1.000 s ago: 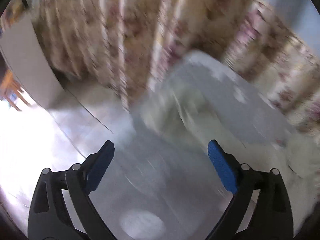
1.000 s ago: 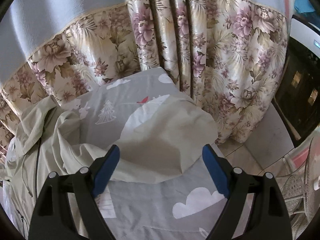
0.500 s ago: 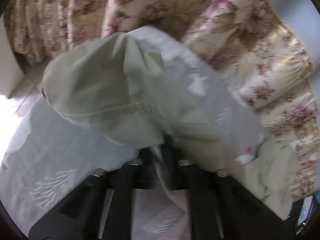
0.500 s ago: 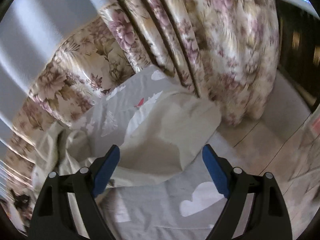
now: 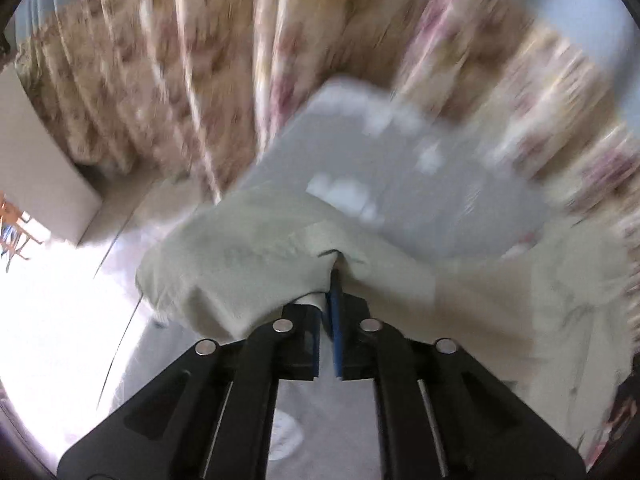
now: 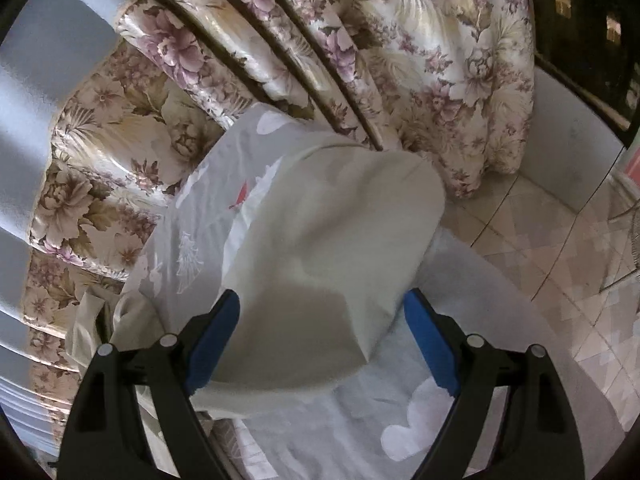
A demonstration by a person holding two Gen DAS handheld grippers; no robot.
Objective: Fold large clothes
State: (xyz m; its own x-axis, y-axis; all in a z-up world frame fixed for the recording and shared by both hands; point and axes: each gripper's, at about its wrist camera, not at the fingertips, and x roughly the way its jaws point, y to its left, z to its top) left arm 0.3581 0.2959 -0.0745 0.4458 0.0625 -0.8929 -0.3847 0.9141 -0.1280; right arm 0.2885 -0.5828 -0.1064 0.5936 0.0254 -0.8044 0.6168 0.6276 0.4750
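Over the bed's [image 6: 460, 408] far corner, the left gripper [image 5: 329, 300] clamps the pale green garment [image 5: 248, 256], while the right gripper's [image 6: 322, 344] fingers straddle it, spread apart.

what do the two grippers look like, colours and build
Both match: the left gripper and right gripper have black plastic linkage arms with slotted cut-outs, round silver pivot pins, and flat blue pads lining the fingers. No cables, markings or sleeves show.

Floral curtains [image 6: 420, 52], pale tiled floor [image 6: 560, 240]
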